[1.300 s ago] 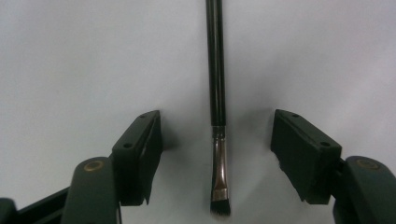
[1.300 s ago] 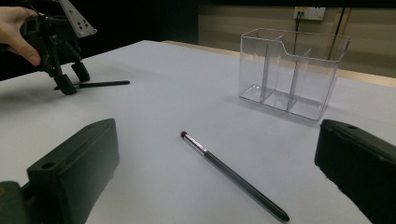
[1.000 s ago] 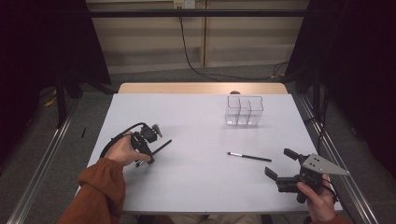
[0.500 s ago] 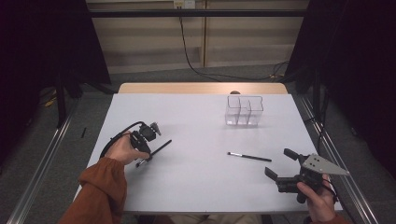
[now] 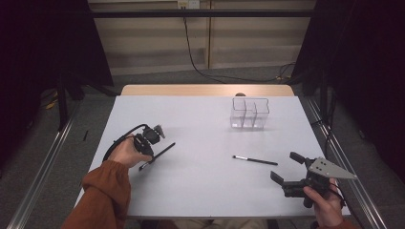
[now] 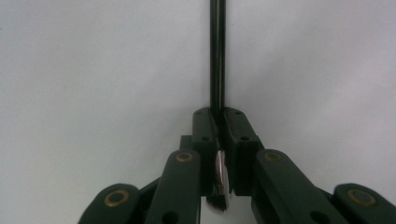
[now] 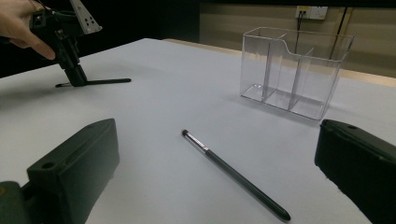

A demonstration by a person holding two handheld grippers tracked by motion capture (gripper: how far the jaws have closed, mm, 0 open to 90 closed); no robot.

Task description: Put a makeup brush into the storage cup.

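The left gripper [image 6: 218, 135] has just closed on a thin black make-up brush [image 6: 217, 56] (flat on the white bench [image 5: 200, 191]); the right gripper [image 5: 286, 168] is spread.

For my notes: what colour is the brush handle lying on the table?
Black brush handle; right gripper view.

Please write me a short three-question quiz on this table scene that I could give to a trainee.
1. True or false: the left gripper is shut on a brush.
2. How do the jaws of the right gripper stand? A) wide open, nothing between them; B) clamped on the container; C) shut on the second brush.
3. What lies on the table between the right gripper and the clear container?

Key
1. True: the jaws have just closed, pinching it near its bristle end.
2. A.
3. A second brush, untouched, flat on the table.
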